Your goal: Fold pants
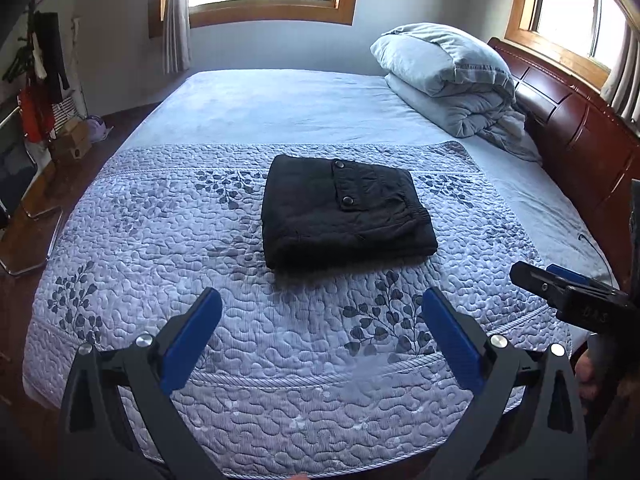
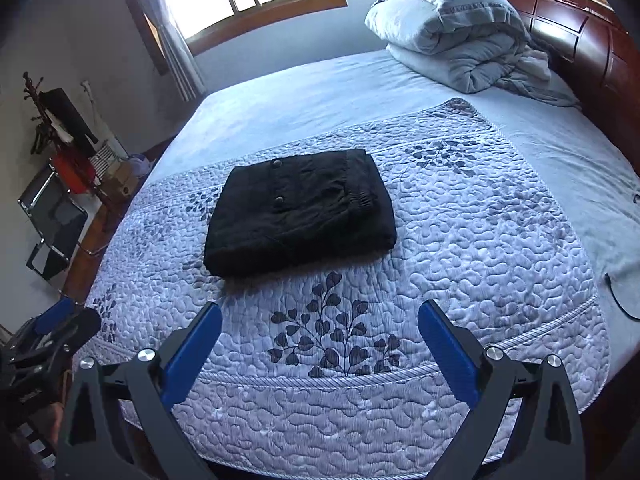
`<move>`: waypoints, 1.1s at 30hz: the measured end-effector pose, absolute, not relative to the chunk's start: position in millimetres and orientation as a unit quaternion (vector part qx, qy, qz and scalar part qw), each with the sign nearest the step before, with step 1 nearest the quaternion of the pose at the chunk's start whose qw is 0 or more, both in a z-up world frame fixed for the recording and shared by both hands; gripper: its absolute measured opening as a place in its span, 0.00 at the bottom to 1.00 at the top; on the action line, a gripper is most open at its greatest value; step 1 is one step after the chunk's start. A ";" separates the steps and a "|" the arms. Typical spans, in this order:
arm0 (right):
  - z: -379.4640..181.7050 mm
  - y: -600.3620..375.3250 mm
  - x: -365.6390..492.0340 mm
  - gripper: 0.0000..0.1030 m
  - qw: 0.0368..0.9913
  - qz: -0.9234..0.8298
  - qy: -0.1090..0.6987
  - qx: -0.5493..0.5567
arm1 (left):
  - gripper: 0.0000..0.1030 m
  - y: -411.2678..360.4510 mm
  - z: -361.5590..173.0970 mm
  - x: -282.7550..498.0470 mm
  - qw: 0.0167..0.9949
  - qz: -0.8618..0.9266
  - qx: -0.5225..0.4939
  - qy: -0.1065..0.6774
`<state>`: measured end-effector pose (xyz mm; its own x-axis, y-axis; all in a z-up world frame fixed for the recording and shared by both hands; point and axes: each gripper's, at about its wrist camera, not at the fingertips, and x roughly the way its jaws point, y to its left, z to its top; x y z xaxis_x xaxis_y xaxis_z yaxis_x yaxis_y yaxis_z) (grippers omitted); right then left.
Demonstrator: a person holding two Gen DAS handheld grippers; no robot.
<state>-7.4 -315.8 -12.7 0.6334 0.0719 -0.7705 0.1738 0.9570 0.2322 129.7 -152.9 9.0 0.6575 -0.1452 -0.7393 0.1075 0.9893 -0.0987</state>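
Note:
Black pants (image 1: 344,212) lie folded into a compact rectangle on the quilted blue bedspread (image 1: 240,340), a buttoned pocket flap on top. They show in the right wrist view (image 2: 300,212) too. My left gripper (image 1: 320,304) is open and empty, held back above the quilt's near part, well short of the pants. My right gripper (image 2: 320,316) is also open and empty, likewise short of the pants. The right gripper also shows at the right edge of the left wrist view (image 1: 560,288), and the left gripper at the lower left of the right wrist view (image 2: 60,332).
A folded grey duvet with a pillow (image 1: 448,76) lies at the head of the bed by the dark wooden headboard (image 1: 580,128). A clothes rack and a metal chair (image 2: 56,216) stand on the floor left of the bed. A black cable (image 2: 620,296) lies on the right side of the sheet.

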 end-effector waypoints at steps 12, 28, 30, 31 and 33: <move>-20.9 -312.9 -2.6 0.96 0.889 -0.028 0.439 0.129 | 0.97 -153.9 -9.9 141.7 0.896 -0.086 -0.035 0.435; -25.6 -317.2 1.6 0.96 0.888 -0.033 0.442 0.120 | 0.97 -161.8 -23.9 148.2 0.890 -0.100 -0.032 0.443; -27.3 -317.5 2.3 0.96 0.887 -0.032 0.444 0.121 | 0.97 -161.8 -25.1 148.6 0.890 -0.097 -0.035 0.444; -28.2 -317.8 2.9 0.96 0.887 -0.033 0.445 0.121 | 0.97 -162.1 -26.6 150.6 0.888 -0.092 -0.034 0.450; -29.1 -318.5 3.8 0.96 0.886 -0.034 0.446 0.121 | 0.97 -161.0 -28.4 151.9 0.886 -0.095 -0.039 0.452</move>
